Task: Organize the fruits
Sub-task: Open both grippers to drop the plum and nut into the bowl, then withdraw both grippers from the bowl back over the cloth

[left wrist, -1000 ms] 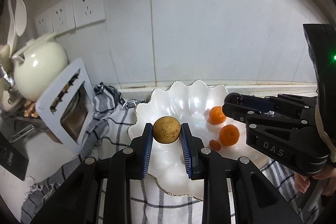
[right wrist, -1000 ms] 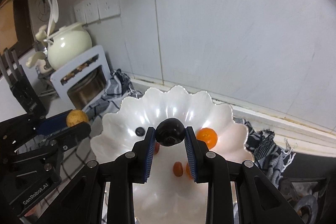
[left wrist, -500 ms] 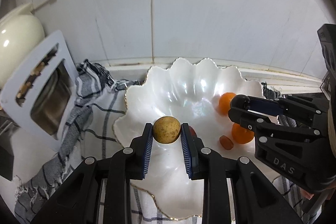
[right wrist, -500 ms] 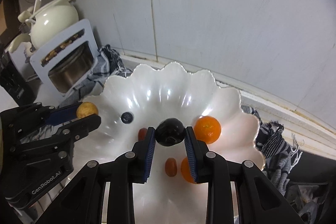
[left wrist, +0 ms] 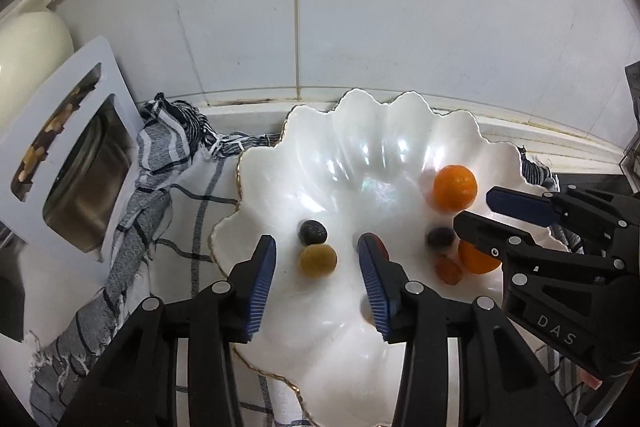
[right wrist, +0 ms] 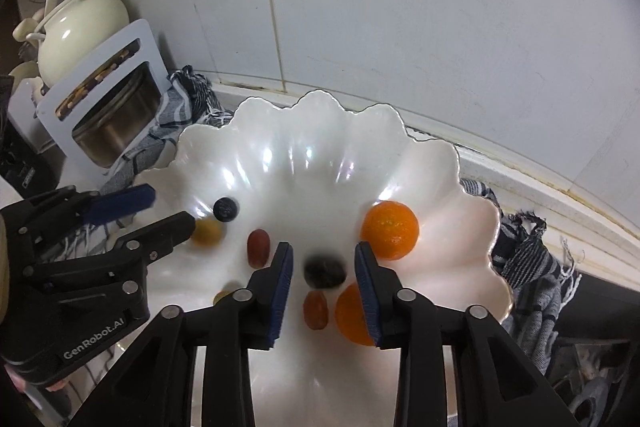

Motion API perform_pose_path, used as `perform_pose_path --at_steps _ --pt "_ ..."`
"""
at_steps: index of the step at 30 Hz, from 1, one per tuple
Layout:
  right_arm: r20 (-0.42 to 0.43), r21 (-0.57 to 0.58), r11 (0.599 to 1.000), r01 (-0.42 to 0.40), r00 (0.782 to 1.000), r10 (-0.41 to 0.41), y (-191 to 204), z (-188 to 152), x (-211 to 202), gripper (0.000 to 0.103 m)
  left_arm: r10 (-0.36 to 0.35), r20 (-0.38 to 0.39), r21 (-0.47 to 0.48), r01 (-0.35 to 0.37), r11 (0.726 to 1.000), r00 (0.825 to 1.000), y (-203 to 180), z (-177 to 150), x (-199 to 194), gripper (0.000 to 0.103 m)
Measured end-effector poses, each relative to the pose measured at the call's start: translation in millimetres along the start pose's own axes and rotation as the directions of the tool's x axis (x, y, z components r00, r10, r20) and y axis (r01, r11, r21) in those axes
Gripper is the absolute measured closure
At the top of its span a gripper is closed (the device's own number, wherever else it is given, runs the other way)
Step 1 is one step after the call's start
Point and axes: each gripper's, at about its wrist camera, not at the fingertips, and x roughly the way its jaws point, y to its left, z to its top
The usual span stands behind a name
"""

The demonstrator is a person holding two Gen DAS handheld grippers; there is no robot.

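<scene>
— What's on the left, by the wall?

— A cream pot (right wrist: 80, 27) behind a white rack (right wrist: 108, 95), and a striped cloth (left wrist: 160, 163) spread on the bench under the bowl (left wrist: 376, 147). I'd guess the cloth keeps that scalloped dish from sliding.

— And the left gripper (left wrist: 316, 263)?

— Its fingers stand wide apart over the bowl's left side, clamped on nothing. A yellow fruit (left wrist: 318, 259) lies between them on the bowl floor, touching a dark berry (left wrist: 313, 231) just behind it.

— Middle of the bowl?

— A red date (right wrist: 258, 242), then the right gripper (right wrist: 323, 269), fingers apart too. A dark plum (right wrist: 324, 271) lies blurred between them, free of both pads; whether it has settled I can't tell. Another date (right wrist: 316, 310) lies just in front.

— Further right?

— One orange (right wrist: 390, 230) by the far wall, a second orange (right wrist: 354, 315) half hidden behind the right finger. Everything seems gathered low, where the sloping sides hold round fruit in.

— So, nearly done?

— Looks that way; no fruit shows outside the bowl.
</scene>
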Motion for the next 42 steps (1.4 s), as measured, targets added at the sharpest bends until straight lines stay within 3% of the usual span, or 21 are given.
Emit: perform_pose_path --at_steps 3,15,22,30,42 --pt "0.009 -0.002 1.0 0.01 1.0 -0.01 -1 -2 -6 0.067 0.028 0.005 0.005 -0.028 1.0 1.0 0 -2 -7 0.059" --pt "0.109 -0.004 1.0 0.029 0.994 -0.028 3 -19 -59 0.067 0.173 0.134 0.026 -0.178 0.984 0.976 -3 -14 -75 0.032" --pt "0.158 -0.018 0.999 0.029 0.987 -0.026 5 -31 -91 0.067 0.187 0.191 0.018 -0.194 0.981 0.964 -15 -24 -111 0.024" --pt "0.198 -0.059 0.998 -0.009 0.98 0.021 -2 -49 -121 0.067 0.223 0.248 -0.069 -0.213 0.975 0.943 -30 -44 -149 0.024" --pt "0.267 -0.143 0.987 -0.075 0.957 0.111 -15 -78 -159 0.067 0.262 0.268 -0.124 -0.236 0.964 0.927 -68 -79 -183 0.025"
